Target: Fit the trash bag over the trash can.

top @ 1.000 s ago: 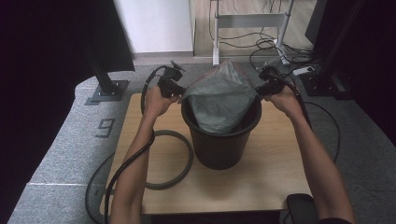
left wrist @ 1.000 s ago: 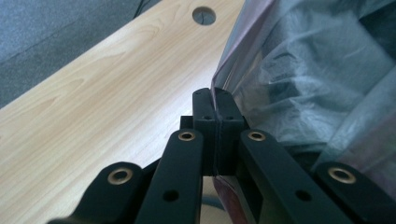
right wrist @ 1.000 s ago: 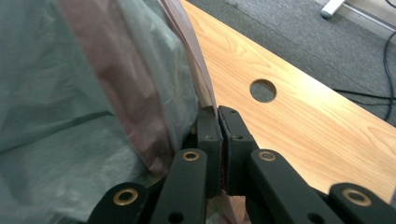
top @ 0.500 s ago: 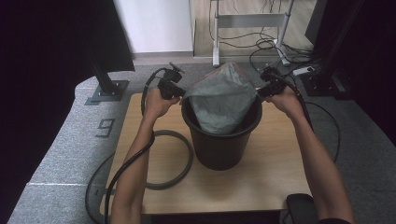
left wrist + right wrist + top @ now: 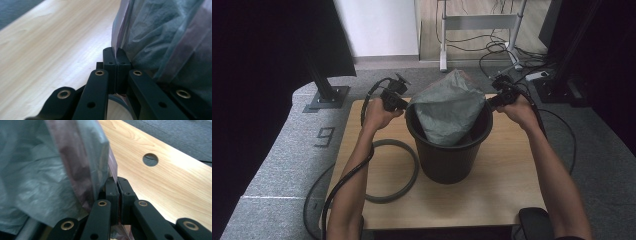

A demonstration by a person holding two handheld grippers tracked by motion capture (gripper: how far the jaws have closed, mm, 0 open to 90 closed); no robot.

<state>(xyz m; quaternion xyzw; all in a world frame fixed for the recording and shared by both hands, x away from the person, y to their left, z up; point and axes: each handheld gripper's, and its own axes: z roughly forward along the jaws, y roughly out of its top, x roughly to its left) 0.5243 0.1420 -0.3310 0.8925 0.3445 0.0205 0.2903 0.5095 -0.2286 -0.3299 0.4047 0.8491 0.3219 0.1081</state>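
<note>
A black bucket (image 5: 450,160) stands mid-table with a grey plastic bag (image 5: 449,107) rising out of it. My left gripper (image 5: 403,103) is at the bucket's left rim, shut on the bag's edge. In the left gripper view the bag (image 5: 162,37) film is pinched between the closed jaws of my left gripper (image 5: 116,53). My right gripper (image 5: 493,101) sits at the right rim, also shut on the bag's edge. The right gripper view shows the bag (image 5: 50,170) clamped by my right gripper (image 5: 117,182), with purple-tinted film at the fold.
A grey ring (image 5: 408,180) lies on the wooden table (image 5: 492,195) left of the bucket. A round hole (image 5: 150,159) is cut in the tabletop. Cables trail from both grippers. A monitor stand (image 5: 328,95) and metal frame (image 5: 479,30) stand beyond the table.
Both grippers hold the bag's edges as before. Nothing has visibly moved.
</note>
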